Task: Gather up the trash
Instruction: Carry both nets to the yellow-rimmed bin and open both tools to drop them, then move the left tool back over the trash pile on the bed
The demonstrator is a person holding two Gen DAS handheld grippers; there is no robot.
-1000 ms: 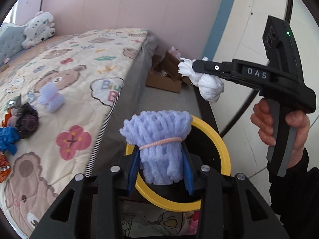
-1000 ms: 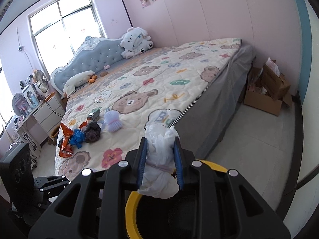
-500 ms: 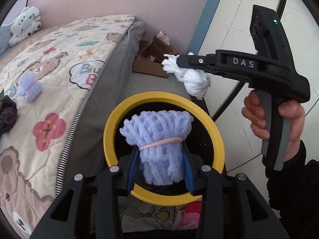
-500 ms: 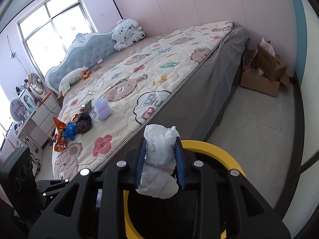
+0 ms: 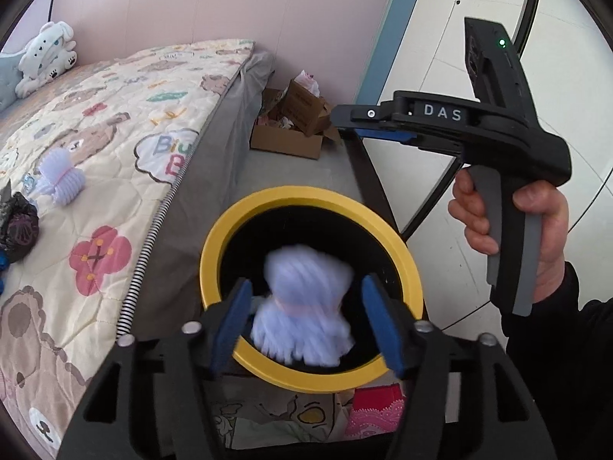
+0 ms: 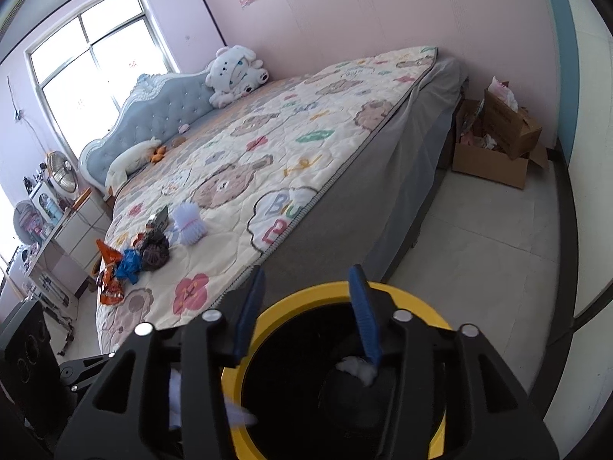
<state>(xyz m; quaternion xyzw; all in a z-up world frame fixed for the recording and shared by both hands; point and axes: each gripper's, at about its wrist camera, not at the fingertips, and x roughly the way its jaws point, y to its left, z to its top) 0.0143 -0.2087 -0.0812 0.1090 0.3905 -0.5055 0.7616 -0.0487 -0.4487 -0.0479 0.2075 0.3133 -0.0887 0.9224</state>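
Trash is dropping into the yellow-rimmed bin (image 5: 311,377): the purple foam net (image 5: 306,306) falls free between the opening jaws of the left gripper (image 5: 306,326). The right gripper (image 6: 306,314) above the bin also opens, nothing between. Next, both return to the bed (image 6: 306,153) beside the bin for the remaining wrappers (image 6: 130,260).

The bin (image 5: 214,237) stands just beside the bed's edge (image 5: 153,230); its mouth is open, with bare floor (image 6: 479,253) toward the cardboard box (image 6: 494,161).
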